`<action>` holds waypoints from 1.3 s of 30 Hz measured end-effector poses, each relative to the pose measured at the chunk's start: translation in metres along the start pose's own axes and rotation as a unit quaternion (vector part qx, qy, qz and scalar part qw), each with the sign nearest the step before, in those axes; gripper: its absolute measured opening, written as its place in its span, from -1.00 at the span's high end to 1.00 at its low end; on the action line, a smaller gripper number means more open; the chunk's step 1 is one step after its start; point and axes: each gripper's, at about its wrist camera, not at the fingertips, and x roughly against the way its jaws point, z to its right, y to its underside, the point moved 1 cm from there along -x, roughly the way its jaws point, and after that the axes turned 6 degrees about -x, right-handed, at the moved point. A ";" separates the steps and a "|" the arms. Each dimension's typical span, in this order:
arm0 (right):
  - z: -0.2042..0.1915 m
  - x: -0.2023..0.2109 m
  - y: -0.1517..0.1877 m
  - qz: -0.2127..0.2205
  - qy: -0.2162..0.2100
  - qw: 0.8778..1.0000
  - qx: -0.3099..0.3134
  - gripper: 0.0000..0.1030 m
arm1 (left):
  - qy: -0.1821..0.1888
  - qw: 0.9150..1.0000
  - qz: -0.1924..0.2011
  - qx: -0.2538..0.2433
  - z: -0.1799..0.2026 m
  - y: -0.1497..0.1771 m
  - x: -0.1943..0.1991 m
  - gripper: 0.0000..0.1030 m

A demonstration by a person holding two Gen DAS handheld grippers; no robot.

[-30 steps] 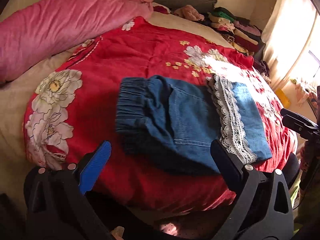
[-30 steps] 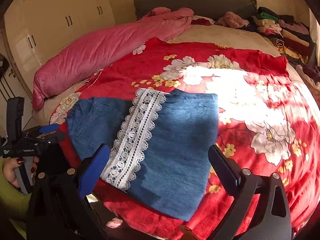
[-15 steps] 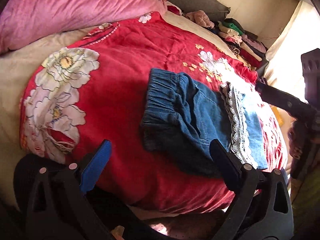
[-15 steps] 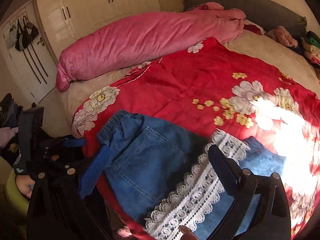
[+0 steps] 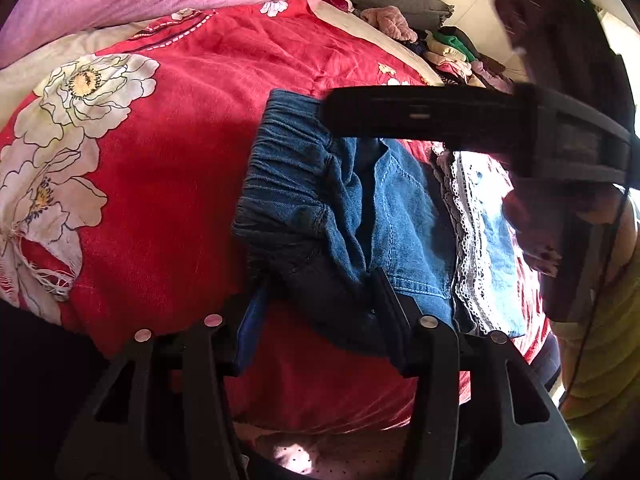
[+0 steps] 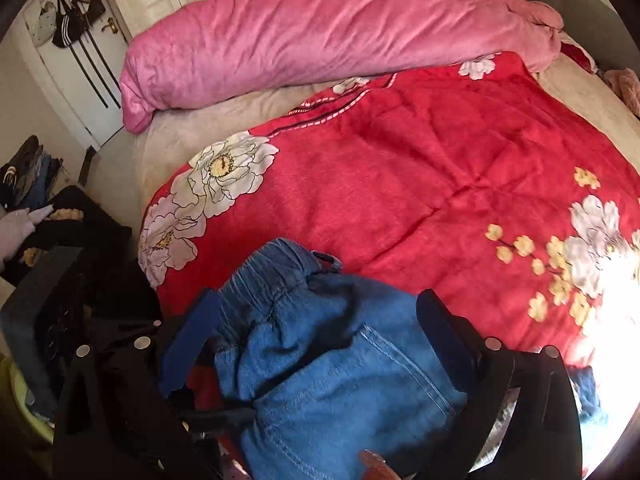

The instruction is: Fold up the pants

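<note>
Folded blue denim pants (image 5: 360, 216) with an elastic waistband and a white lace hem lie on the red flowered blanket (image 5: 180, 128). My left gripper (image 5: 320, 300) has narrowed around the near waistband corner, its fingers on either side of the bunched denim. My right gripper (image 6: 320, 320) is open, its fingers straddling the far waistband part of the pants (image 6: 320, 340). The right gripper's black body (image 5: 440, 116) crosses the left wrist view above the pants.
A long pink pillow (image 6: 320, 28) lies at the bed's far side. Stacked clothes (image 5: 452, 48) sit by the grey headboard. A white wardrobe door (image 6: 80, 60) with hanging bags and a clothes pile (image 6: 28, 172) stand off the bed's left edge.
Both grippers moved in onto the waistband end of the pants. The left gripper's fingers closed in around the denim; the waistband has bunched up.
</note>
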 end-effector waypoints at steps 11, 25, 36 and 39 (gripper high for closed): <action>-0.001 -0.036 0.002 -0.018 -0.046 0.999 -0.024 0.16 | 0.008 1.000 -0.001 0.012 -0.001 0.000 0.008 0.14; 0.063 0.086 0.053 0.104 -0.132 0.980 -0.108 0.31 | 0.099 0.995 -0.007 0.001 0.040 -0.013 0.006 -0.58; 0.112 0.142 0.095 0.160 -0.111 0.968 -0.156 0.00 | 0.167 0.983 0.003 -0.072 0.130 -0.029 -0.010 -0.51; 0.130 0.156 0.115 0.181 -0.088 0.963 -0.182 -0.38 | 0.170 0.979 -0.010 -0.109 0.158 -0.023 -0.018 -0.51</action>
